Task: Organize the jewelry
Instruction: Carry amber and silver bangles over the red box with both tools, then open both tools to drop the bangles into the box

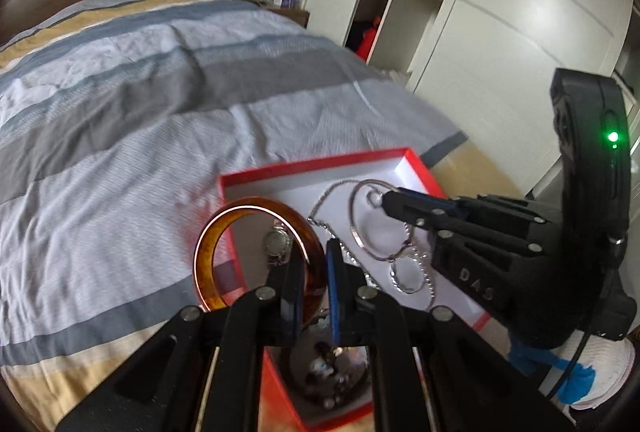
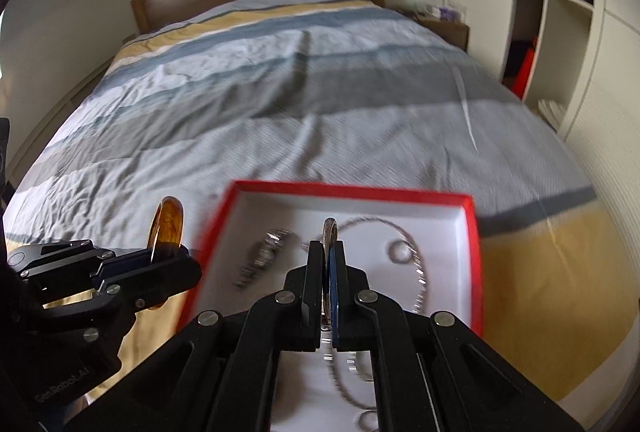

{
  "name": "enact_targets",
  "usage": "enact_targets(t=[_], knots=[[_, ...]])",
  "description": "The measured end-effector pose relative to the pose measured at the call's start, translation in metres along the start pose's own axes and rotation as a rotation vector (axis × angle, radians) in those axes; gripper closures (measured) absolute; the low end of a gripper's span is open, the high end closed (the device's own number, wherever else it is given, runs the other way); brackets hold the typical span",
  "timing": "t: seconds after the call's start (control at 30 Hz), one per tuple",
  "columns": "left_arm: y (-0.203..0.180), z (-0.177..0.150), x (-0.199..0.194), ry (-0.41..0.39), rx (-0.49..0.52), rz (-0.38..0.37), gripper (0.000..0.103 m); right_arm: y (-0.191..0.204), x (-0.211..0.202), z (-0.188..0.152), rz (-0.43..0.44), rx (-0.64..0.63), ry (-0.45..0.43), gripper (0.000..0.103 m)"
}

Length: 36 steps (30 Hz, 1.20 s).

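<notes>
From my left wrist, my left gripper [image 1: 314,260] clamps the amber bangle [image 1: 256,252] at the red box's [image 1: 320,161] left edge. From my right wrist, my right gripper [image 2: 329,252] pinches a silver bangle [image 2: 330,232] above the box on the bed [image 2: 280,91].

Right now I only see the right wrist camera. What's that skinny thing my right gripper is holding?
Observer: A silver bangle. The left wrist view shows it as a full round hoop, with the right gripper pinching its upper rim.
Operator: Is the orange thing a hoop too?
Observer: Yes. It's an amber bangle, a wide open hoop in the left view. The left gripper is shut on its right side.
</notes>
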State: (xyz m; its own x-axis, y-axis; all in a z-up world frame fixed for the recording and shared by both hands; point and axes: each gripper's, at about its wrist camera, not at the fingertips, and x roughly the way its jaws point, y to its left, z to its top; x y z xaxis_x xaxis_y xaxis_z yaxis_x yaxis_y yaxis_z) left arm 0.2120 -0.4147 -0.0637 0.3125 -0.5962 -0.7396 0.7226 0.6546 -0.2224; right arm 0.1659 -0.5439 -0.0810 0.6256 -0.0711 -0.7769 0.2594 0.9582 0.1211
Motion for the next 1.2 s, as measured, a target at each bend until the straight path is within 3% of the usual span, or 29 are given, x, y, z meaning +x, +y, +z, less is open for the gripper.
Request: enact_targets(t=[0.37, 0.87, 0.93, 1.0, 1.2], knots=[[-0.032, -0.009, 0.054, 0.090, 0.062, -0.020, 0.095, -0.051, 0.025, -0.008, -0.023, 0.060, 0.031, 0.099], [-0.034, -0.014, 0.080, 0.164, 0.029, -0.029, 0.092, -0.054, 0.040, -0.008, -0.040, -0.008, 0.094, 0.097], [-0.034, -0.014, 0.078, 0.166, 0.021, -0.027, 0.080, -0.052, 0.037, -0.007, -0.043, -0.012, 0.094, 0.093], [-0.032, -0.014, 0.072, 0.157, 0.009, -0.028, 0.073, -0.052, 0.032, -0.006, -0.047, -0.014, 0.087, 0.075], [-0.031, -0.006, 0.039, 0.118, -0.011, -0.019, 0.071, -0.054, -0.002, -0.001, -0.060, 0.015, 0.042, 0.074]])
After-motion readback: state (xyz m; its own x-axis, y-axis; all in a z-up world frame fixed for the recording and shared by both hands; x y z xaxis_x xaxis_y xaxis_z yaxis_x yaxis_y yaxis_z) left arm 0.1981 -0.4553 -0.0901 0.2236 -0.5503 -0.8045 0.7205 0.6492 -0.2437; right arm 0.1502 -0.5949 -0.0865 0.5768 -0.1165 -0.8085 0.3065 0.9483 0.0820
